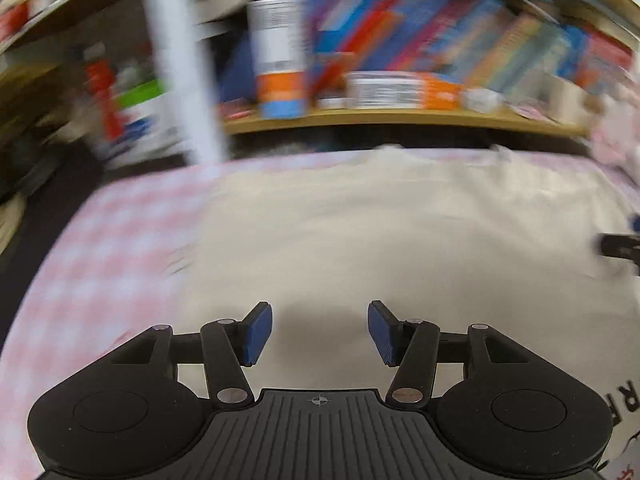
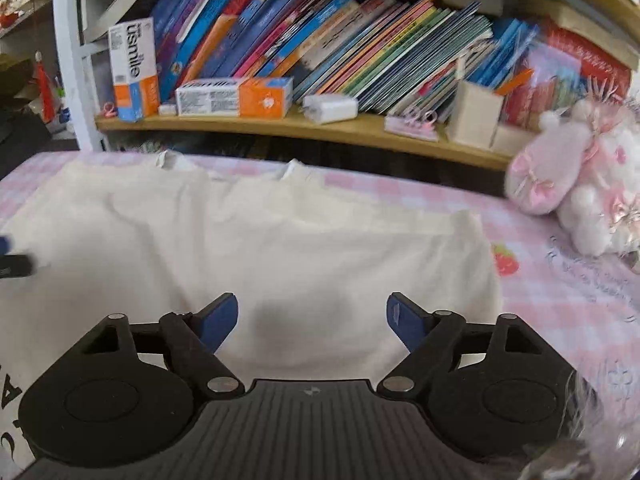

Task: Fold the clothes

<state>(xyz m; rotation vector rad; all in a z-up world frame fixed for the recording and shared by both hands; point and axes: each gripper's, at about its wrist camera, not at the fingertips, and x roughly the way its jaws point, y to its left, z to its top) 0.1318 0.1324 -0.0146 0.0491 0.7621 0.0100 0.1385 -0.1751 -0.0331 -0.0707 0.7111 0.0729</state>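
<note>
A cream garment (image 1: 380, 232) (image 2: 248, 248) lies spread on a pink checked cloth (image 1: 104, 248) (image 2: 560, 288); black letters show at its near edge in both views. My left gripper (image 1: 320, 332) hangs over the garment's left part, open, nothing between its blue pads. My right gripper (image 2: 312, 322) hovers above the garment's right part, jaws wide and empty. Each gripper's dark tip shows at the edge of the other's view: the right gripper (image 1: 618, 246), the left gripper (image 2: 14, 264). The left wrist view is smeared by motion.
Behind the cloth runs a wooden shelf (image 2: 304, 128) with slanted books (image 2: 340, 40), a tall white and orange box (image 2: 134, 68) and a flat box (image 2: 236, 98). A pink plush toy (image 2: 576, 184) sits at the right. A white post (image 1: 180, 64) stands at the left.
</note>
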